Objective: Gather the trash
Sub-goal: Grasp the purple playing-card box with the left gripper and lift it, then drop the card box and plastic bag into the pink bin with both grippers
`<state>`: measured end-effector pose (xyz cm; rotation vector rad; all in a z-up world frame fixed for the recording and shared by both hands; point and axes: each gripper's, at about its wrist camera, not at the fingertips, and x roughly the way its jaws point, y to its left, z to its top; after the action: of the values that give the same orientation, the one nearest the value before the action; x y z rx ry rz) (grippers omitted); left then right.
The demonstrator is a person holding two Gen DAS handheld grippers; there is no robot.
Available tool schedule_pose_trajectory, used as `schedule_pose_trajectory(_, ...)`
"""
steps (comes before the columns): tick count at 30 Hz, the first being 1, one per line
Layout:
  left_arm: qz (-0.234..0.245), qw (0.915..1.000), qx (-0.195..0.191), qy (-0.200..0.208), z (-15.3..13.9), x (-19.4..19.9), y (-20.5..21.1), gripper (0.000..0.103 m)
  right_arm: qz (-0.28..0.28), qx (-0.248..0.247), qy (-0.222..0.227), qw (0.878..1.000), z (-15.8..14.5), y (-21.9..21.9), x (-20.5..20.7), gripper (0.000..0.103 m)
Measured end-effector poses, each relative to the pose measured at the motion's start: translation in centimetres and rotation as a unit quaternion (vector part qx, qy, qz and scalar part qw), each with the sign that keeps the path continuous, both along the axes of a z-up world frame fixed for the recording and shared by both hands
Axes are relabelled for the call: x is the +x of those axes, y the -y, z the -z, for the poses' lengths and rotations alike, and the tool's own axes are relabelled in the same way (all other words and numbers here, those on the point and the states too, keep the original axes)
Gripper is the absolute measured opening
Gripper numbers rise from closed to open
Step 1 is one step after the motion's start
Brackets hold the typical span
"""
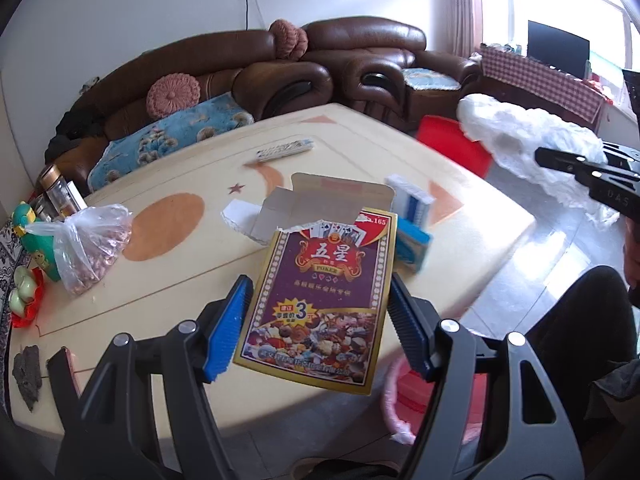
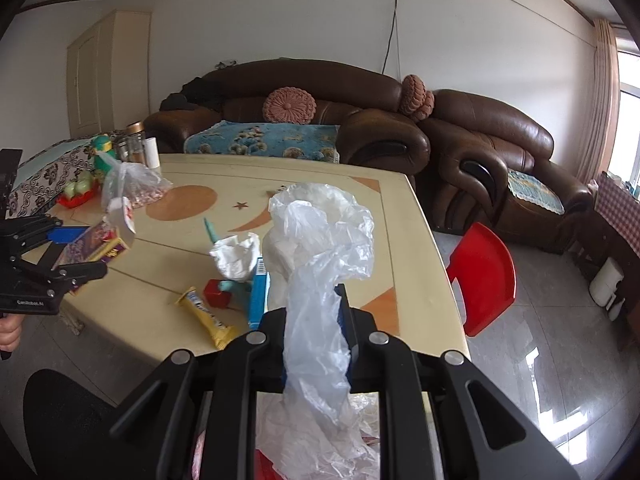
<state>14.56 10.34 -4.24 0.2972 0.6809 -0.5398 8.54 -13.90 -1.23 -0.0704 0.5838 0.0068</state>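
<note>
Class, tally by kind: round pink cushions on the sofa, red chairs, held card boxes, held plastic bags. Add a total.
Round pink cushions: 2
Red chair: 1
Held card box: 1
Held plastic bag: 1
Total: 5

**Hidden, cropped and blurred**

In the left wrist view the poker card box [image 1: 320, 300] covers the table [image 1: 168, 280] behind it, and whether its edges touch the blue pads [image 1: 228, 328] cannot be told; the blue packet [image 1: 412, 246] is smeared and half behind the box; the red chair [image 1: 452, 144] is blurred, partly behind the white plastic bag [image 1: 532, 152]; the right gripper [image 1: 588, 172] is cut off by the right edge.

In the right wrist view the plastic bag [image 2: 320, 280] hides the right gripper's fingertips and the table behind; its lower end runs off the bottom edge; the left gripper [image 2: 40, 264] and a hand [image 2: 10, 332] are cropped at the left; the yellow wrapper's [image 2: 208, 316] print is unreadable.
</note>
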Motion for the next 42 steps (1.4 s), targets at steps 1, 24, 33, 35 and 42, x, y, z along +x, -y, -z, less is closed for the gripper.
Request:
schedule_pose_trajectory(1, 0.003, 1.0, -0.003, 0.001, -0.1, -0.6, 0.2, 0.067, -0.003, 0.001, 0.002, 1.0, -0.2, -0.2, -0.5, 0.017)
schedule_pose_trajectory(24, 0.027, 0.9989, -0.03, -0.025, 1.8, -9.6, 4.4, 0.067, -0.041, 0.001, -0.01, 0.999, -0.2, -2.5, -10.4, 0.017)
schedule_pose_trajectory(33, 0.051, 0.9922, -0.056, -0.099, 7.5, -9.9, 6.0, 0.062, -0.038, -0.002, -0.097, 0.995, 6.6, -2.1, -9.6, 0.017)
schedule_pose_trajectory(35, 0.044, 0.9892, -0.058, -0.127, 9.9, -9.5, 6.4, 0.062, -0.045, 0.003, -0.134, 0.99, 9.5, -2.2, -8.7, 0.017)
schedule_pose_trajectory(42, 0.001, 0.9723, -0.056, -0.227, 18.5, -6.6, 7.7, 0.06, -0.052, 0.002, -0.271, 0.961, 20.9, -2.6, -4.3, 0.017)
